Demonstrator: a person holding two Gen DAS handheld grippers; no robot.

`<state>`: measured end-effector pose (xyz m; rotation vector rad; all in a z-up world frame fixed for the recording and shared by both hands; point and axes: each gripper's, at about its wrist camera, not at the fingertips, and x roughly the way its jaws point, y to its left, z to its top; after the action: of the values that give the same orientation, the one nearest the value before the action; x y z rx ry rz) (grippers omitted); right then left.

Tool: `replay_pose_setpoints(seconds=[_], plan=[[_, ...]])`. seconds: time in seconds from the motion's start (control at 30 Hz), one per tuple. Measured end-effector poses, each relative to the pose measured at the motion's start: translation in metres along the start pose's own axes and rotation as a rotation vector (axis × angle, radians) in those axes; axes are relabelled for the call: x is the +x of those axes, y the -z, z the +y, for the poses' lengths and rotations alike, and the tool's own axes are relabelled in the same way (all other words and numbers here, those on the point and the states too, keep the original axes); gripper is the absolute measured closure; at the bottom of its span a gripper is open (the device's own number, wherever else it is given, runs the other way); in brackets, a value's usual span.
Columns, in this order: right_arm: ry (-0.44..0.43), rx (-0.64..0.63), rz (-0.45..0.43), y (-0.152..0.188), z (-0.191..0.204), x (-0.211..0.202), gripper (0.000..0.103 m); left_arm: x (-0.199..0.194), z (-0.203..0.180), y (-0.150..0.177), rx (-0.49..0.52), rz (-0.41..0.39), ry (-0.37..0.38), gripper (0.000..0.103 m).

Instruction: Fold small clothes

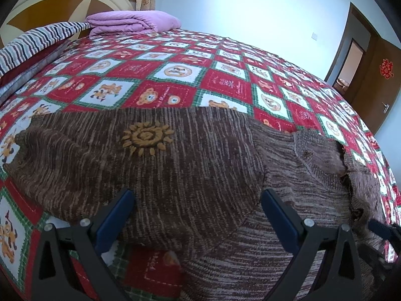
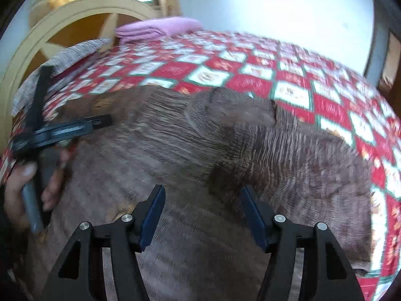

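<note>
Knitwear is spread across the near part of a bed: a brown sweater (image 1: 175, 165) with fine pale streaks is laid flat on the quilt (image 1: 225, 80), which is patterned in red, white and green squares with bear pictures. A yellow sun motif (image 1: 146, 138) is stitched on the sweater's darker part. A lighter section with a ribbed band (image 1: 318, 150) is seen to its right, where the fabric is rumpled and folded over on itself.

In the left wrist view, the left gripper (image 1: 198, 205) is held low over the sweater's near edge with its blue-padded fingers (image 1: 116, 215) spread wide; nothing is gripped between them. In the right wrist view, which is blurred, the right gripper (image 2: 203, 208) is likewise held open over the knit, with fabric lying below and between its fingers (image 2: 153, 213) but not clamped. The left tool is seen there at the left edge, held in a hand (image 2: 23, 188).

Beyond the sweater, a folded purple blanket (image 1: 132, 22) is set at the far side of the bed, beside a striped cloth (image 1: 37, 40) and a cream and brown headboard (image 1: 57, 2). A brown door (image 1: 376, 75) is seen at the right, against a pale wall.
</note>
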<state>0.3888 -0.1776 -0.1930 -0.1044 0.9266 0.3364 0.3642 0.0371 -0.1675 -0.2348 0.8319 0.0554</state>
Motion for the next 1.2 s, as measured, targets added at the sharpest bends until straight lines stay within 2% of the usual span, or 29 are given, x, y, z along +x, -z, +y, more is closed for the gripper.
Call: replay_pose_setpoints(seconds=[0.03, 0.1, 0.17, 0.23, 0.3, 0.4, 0.53, 0.63, 0.73, 0.9, 1.03, 1.2], plan=[[-0.033, 0.036, 0.048, 0.001, -0.002, 0.012, 0.038, -0.001, 0.002, 0.000, -0.006, -0.003, 0.003, 0.000], [-0.033, 0.005, 0.032, 0.006, 0.008, 0.010, 0.038, -0.006, 0.006, 0.001, -0.026, -0.015, 0.010, 0.000], [-0.076, -0.048, 0.048, 0.016, 0.023, 0.006, 0.038, -0.011, 0.013, 0.003, -0.051, -0.022, 0.004, 0.000], [-0.009, -0.128, 0.016, 0.031, 0.037, 0.001, 0.037, -0.017, 0.019, 0.005, -0.064, -0.016, 0.020, 0.000], [0.011, -0.133, -0.014, 0.039, 0.039, -0.002, 0.037, -0.025, 0.025, 0.007, -0.069, -0.015, 0.023, 0.000], [-0.007, -0.097, -0.015, 0.039, 0.033, -0.001, 0.035, -0.037, 0.036, 0.013, -0.070, -0.010, -0.008, 0.000], [-0.020, -0.089, -0.030, 0.041, 0.029, -0.002, 0.035, -0.049, 0.055, 0.024, -0.024, 0.006, -0.082, 0.000], [-0.023, -0.085, -0.041, 0.042, 0.030, -0.003, 0.034, -0.054, 0.080, 0.032, -0.054, 0.032, -0.101, 0.000], [-0.017, -0.088, -0.046, 0.042, 0.033, -0.002, 0.034, -0.059, 0.107, 0.035, -0.134, 0.047, -0.090, 0.001], [-0.018, -0.087, -0.051, 0.044, 0.033, -0.003, 0.033, -0.064, 0.137, 0.029, -0.245, 0.025, -0.052, 0.007], [-0.007, -0.093, -0.055, 0.045, 0.034, -0.004, 0.032, -0.059, 0.172, 0.017, -0.425, 0.003, 0.018, 0.015], [0.000, -0.096, -0.056, 0.044, 0.035, -0.004, 0.032, -0.049, 0.197, 0.007, -0.563, -0.027, 0.097, 0.015]])
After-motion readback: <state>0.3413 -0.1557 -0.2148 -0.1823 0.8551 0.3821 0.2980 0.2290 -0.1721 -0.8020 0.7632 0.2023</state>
